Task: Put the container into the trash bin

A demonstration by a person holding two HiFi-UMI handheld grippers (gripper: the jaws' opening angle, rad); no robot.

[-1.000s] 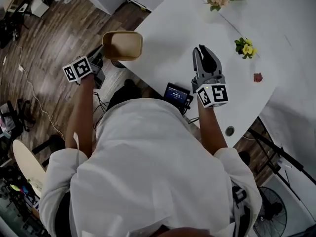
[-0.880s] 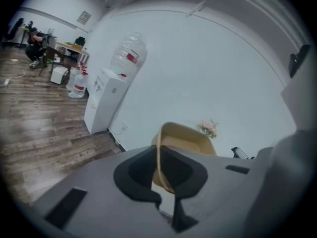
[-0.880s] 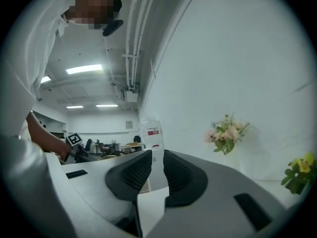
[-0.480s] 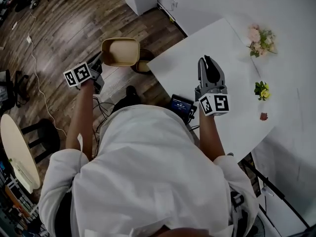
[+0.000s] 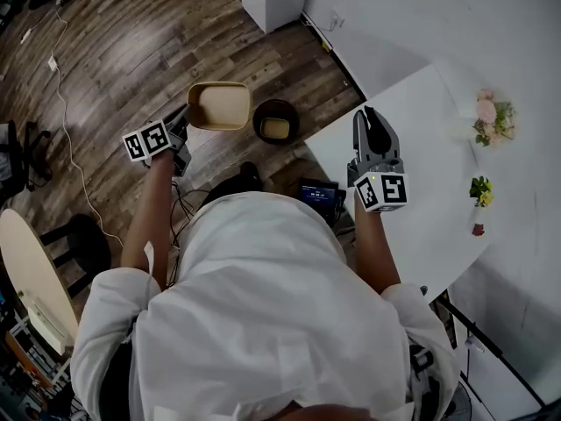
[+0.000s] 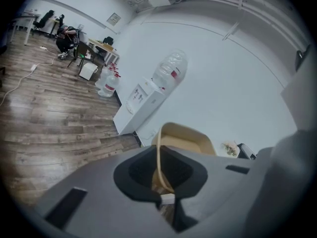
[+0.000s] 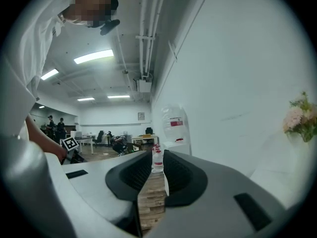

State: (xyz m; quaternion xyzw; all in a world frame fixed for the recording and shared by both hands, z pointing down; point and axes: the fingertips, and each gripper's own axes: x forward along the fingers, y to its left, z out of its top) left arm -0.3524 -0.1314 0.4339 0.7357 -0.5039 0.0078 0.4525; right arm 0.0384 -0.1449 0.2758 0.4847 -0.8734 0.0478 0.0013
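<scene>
We've carried the empty tan container [image 5: 219, 105], rim pinched in our left tool [image 5: 186, 121], just beside the trash bin [image 5: 275, 123]; our right tool [image 5: 372, 123] gapes slightly, empty.

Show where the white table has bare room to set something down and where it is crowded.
Bare: the middle of the table, between the right gripper and the pink flowers. Crowded: right edge with yellow flowers, near edge by the screen device.

container [image 6: 190, 139] base hidden, apparently behind jaws
</scene>
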